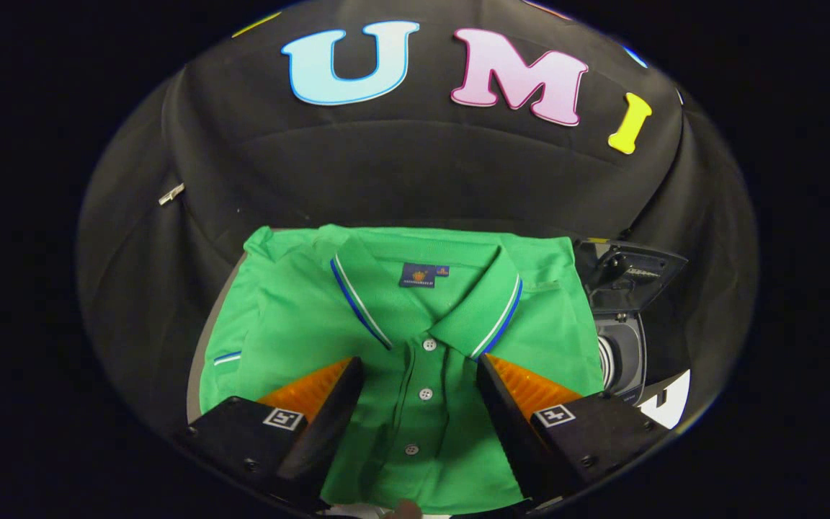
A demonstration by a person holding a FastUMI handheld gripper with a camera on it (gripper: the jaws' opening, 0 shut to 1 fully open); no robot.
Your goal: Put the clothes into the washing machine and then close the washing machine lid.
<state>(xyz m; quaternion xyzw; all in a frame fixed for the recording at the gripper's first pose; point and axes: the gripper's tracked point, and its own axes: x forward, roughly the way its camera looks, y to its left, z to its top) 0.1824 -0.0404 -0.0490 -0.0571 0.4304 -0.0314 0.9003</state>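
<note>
So the gripper (418,375) is hanging right over the green polo shirt (415,324), fingers spread wide and not gripping anything yet. Going left to right: the left finger is sitting over the shirt's chest panel just beside the button placket, the placket with its white buttons (426,393) is running straight up the gap between the two fingers, and the right finger is hovering over the other chest panel just below the collar tip. So the shirt's long axis is lining up with the way the gripper is pointing, collar (426,303) just ahead of the fingertips. Further right, beyond the shirt's edge, the washing machine (624,339) is sitting with its lid (631,274) tilted up and open. Looks to me like the pinch is going straight down on the placket, then the carry is heading right toward that opening.
</note>
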